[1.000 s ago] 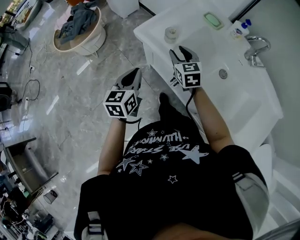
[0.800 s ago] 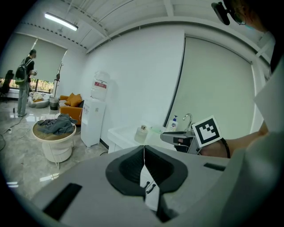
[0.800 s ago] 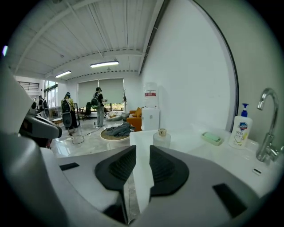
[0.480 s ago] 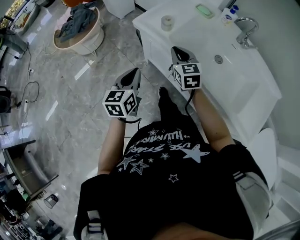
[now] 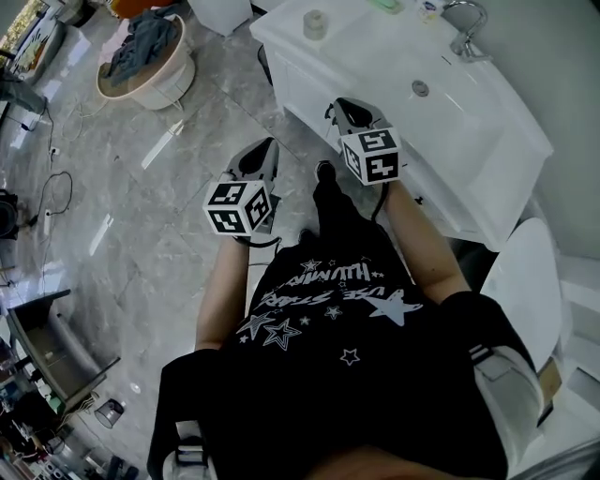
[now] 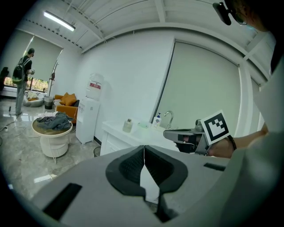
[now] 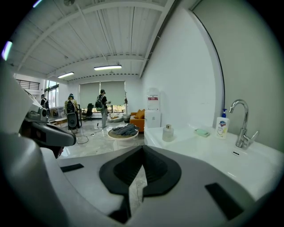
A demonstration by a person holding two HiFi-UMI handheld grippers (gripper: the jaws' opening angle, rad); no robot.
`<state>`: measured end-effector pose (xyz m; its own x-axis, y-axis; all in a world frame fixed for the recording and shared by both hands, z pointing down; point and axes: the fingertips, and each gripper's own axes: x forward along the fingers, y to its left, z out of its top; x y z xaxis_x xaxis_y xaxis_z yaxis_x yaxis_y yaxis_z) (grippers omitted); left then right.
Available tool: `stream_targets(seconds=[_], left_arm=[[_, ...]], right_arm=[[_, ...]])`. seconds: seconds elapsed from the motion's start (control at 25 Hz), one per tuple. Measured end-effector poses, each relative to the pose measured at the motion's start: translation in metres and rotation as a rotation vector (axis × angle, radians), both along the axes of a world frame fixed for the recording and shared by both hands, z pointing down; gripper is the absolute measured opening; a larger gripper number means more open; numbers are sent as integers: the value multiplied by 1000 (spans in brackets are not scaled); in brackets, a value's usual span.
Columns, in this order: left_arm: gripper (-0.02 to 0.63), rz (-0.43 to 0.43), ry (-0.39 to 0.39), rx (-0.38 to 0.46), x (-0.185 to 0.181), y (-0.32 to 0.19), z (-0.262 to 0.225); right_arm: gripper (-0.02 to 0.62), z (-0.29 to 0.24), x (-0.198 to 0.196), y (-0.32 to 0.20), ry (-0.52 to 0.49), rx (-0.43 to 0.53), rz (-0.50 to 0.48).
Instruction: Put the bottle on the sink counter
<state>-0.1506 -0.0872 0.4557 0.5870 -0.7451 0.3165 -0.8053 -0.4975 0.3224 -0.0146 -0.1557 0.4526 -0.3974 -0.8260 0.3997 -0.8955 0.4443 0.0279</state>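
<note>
A small pale bottle (image 5: 315, 23) with a dark cap stands upright near the corner of the white sink counter (image 5: 375, 56); it also shows in the right gripper view (image 7: 167, 132) and the left gripper view (image 6: 128, 125). My right gripper (image 5: 349, 111) hangs in front of the counter's edge, well short of the bottle, its jaws shut with nothing between them (image 7: 142, 148). My left gripper (image 5: 262, 155) is held over the floor to the left, also shut and empty (image 6: 144, 148). Neither gripper touches the bottle.
A faucet (image 7: 242, 124), a soap pump bottle (image 7: 222, 125) and a green soap dish (image 7: 202, 132) stand along the counter's back. A round basket of clothes (image 5: 145, 61) and cables (image 5: 56, 178) lie on the marble floor. A water dispenser (image 6: 92, 113) stands by the wall.
The right gripper's jaws have closed with nothing in them, and it has drawn back from over the counter to in front of its edge. The counter has slid up in the head view.
</note>
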Motion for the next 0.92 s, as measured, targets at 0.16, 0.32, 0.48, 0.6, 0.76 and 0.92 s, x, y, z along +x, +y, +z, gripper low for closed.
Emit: stream_targets(seconds=[0.16, 0.32, 0.48, 0.6, 0.76, 0.92], left_arm=[[9, 3, 10, 4, 7, 8, 7], [9, 5, 7, 15, 14, -3, 14], [9, -1, 15, 27, 21, 15, -1], [9, -18, 13, 37, 28, 21, -6], [9, -39, 15, 35, 44, 33, -15], [9, -56, 18, 26, 63, 52, -21]], right_arm=[[6, 8, 7, 14, 3, -4, -4], [6, 13, 13, 3, -6, 5, -8], [6, -5, 18, 22, -5, 20, -17], [6, -10, 23, 28, -9, 27, -39], [6, -18, 37, 42, -18, 18, -65], [6, -22, 53, 64, -26, 6, -87]])
